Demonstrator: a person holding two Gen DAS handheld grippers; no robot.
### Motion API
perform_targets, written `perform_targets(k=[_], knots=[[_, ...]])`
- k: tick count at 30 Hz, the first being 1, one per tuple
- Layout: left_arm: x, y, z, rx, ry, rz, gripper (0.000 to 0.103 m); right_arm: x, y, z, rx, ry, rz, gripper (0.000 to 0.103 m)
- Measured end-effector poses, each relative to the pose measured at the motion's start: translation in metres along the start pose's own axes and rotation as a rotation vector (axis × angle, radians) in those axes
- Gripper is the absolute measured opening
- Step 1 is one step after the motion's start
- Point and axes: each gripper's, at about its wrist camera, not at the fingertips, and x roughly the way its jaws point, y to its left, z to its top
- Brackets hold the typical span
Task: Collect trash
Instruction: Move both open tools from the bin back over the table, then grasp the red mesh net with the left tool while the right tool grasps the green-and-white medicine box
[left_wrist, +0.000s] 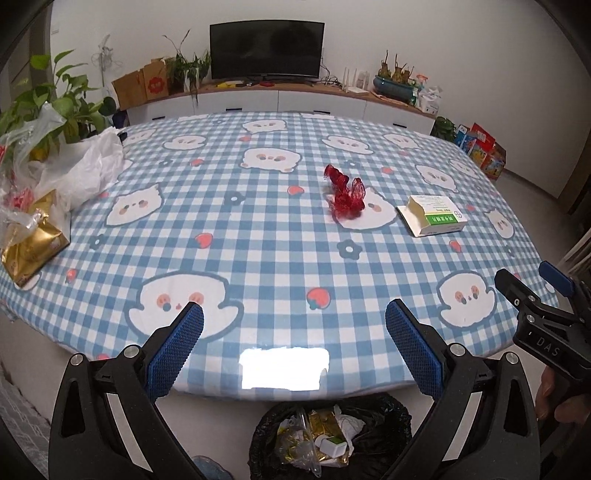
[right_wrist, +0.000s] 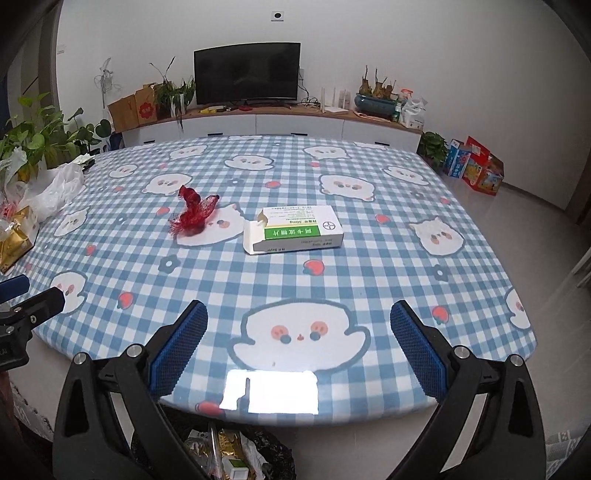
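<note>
A crumpled red mesh net (left_wrist: 345, 195) lies mid-table; it also shows in the right wrist view (right_wrist: 194, 216). A white and green medicine box (left_wrist: 434, 214) with an open flap lies to its right, seen too in the right wrist view (right_wrist: 295, 230). A black-lined trash bin (left_wrist: 328, 439) holding wrappers stands under the table's near edge, also seen in the right wrist view (right_wrist: 225, 458). My left gripper (left_wrist: 294, 319) is open and empty over the near edge. My right gripper (right_wrist: 299, 319) is open and empty, also over the near edge; it shows at the right of the left wrist view (left_wrist: 532, 284).
The round table (left_wrist: 258, 236) has a blue checked cloth. A gold packet (left_wrist: 33, 243) in clear plastic and white plastic bags (left_wrist: 85, 166) lie at its left edge, next to a leafy plant (left_wrist: 55, 99). A TV cabinet (left_wrist: 280, 99) stands behind.
</note>
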Motion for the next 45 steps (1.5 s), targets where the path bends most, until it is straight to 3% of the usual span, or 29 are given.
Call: perform_targets(k=[13,19,33,35,45], knots=[[0.055,-0.011,0.058,0.014,0.033,0.007,0.097,0.081,-0.017,0.060,0.024,0.114,-0.012,0.095],[0.083,-0.014,0.086,-0.005,0.052,-0.002,0.097,0.118,-0.008,0.081,-0.006,0.192,0.027,0.095],[0.132,-0.022,0.114,-0.007,0.098,0.013,0.097,0.184,-0.001,0.088,0.037,0.344,-0.011,0.095],[0.135,-0.021,0.116,-0.008,0.101,0.013,0.097,0.187,-0.004,0.085,0.050,0.352,0.000,0.089],[0.159,-0.045,0.122,0.008,0.127,0.002,0.097,0.168,-0.027,0.090,0.100,0.282,0.007,0.088]])
